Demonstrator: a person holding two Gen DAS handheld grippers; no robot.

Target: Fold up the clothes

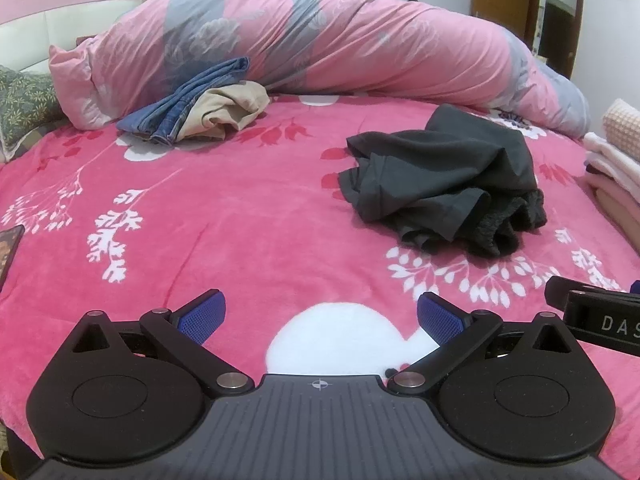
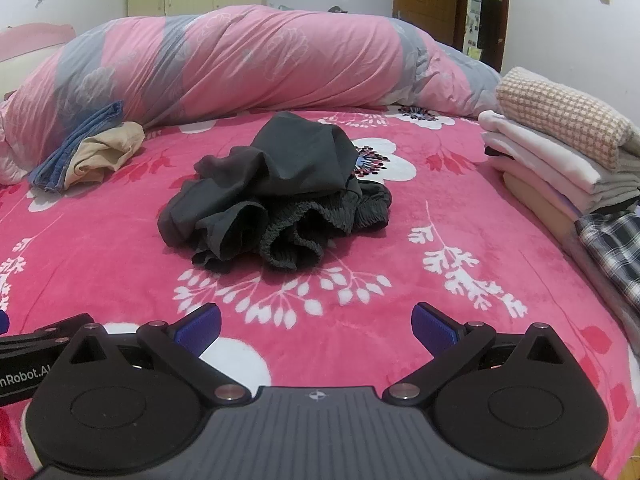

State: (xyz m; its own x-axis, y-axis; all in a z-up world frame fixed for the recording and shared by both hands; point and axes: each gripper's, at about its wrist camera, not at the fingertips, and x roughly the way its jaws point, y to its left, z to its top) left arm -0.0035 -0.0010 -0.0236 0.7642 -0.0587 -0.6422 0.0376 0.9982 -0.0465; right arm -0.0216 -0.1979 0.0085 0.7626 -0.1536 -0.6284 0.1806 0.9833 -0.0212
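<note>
A crumpled dark grey garment (image 1: 444, 182) (image 2: 276, 192) with an elastic waistband lies in a heap on the pink flowered bedspread (image 1: 224, 216) (image 2: 400, 280). My left gripper (image 1: 320, 316) hovers low over the bedspread, short of the heap and to its left; it is open with nothing between its blue pads. My right gripper (image 2: 316, 328) is open too and faces the heap straight on, some way short of it. Blue jeans (image 1: 188, 100) (image 2: 76, 144) and a beige garment (image 1: 228, 112) (image 2: 104, 156) lie bunched at the far left.
A rolled pink and grey duvet (image 1: 320, 36) (image 2: 248, 60) runs across the back of the bed. A stack of folded clothes (image 2: 560, 156) (image 1: 616, 160) sits at the right edge, with a plaid piece (image 2: 612, 248) in front. A dark phone-like object (image 1: 8, 248) lies at the left edge.
</note>
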